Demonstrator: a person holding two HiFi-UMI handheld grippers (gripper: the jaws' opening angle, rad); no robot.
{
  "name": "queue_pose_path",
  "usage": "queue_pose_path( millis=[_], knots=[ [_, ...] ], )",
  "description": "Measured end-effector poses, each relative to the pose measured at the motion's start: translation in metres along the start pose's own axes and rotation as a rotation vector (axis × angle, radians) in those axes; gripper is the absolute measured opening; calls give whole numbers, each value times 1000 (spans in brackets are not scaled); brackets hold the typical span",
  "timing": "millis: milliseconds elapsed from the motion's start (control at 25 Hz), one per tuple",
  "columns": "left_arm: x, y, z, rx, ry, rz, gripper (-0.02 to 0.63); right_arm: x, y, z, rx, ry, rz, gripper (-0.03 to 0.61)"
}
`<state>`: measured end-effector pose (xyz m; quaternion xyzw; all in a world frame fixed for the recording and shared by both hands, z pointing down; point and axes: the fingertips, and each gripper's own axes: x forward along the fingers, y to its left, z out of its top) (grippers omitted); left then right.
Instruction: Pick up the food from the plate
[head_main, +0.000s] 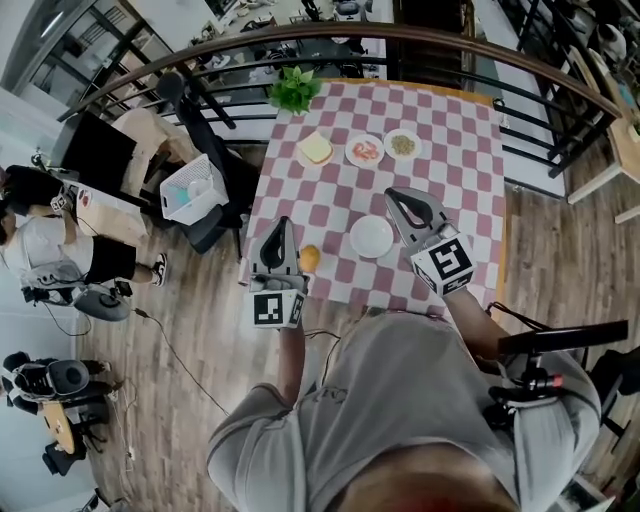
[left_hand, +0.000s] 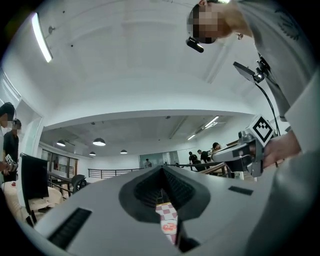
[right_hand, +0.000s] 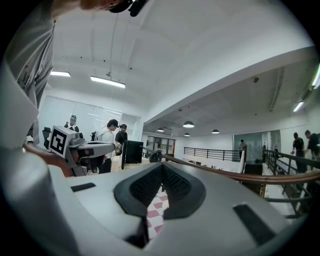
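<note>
Three plates stand in a row at the far side of the pink-checked table (head_main: 460, 170): a bread slice (head_main: 315, 148), red-and-white food (head_main: 365, 151) and greenish food (head_main: 402, 144). An empty white plate (head_main: 372, 237) lies nearer me. A round orange food item (head_main: 310, 259) rests on the cloth just right of my left gripper (head_main: 284, 222), which is shut and empty, raised over the table's front left corner. My right gripper (head_main: 392, 193) is shut and empty too, just right of the empty plate. Both jaw pairs meet in the left gripper (left_hand: 162, 169) and right gripper (right_hand: 161, 167) views.
A green plant (head_main: 294, 90) stands at the table's far left corner. A curved black railing (head_main: 420, 40) runs behind the table. Left of the table are a black chair (head_main: 215, 170) and a white basket (head_main: 190, 190). People (head_main: 50, 250) sit on the wooden floor at far left.
</note>
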<state>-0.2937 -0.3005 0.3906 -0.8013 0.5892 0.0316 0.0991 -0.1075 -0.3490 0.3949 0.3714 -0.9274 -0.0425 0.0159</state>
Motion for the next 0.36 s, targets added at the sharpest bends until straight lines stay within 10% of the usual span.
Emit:
queue_pose_path(
  millis=[360],
  knots=[
    [9,31,3,51,-39,-19,8,32,7,8,-6,-40,-34,14]
  ],
)
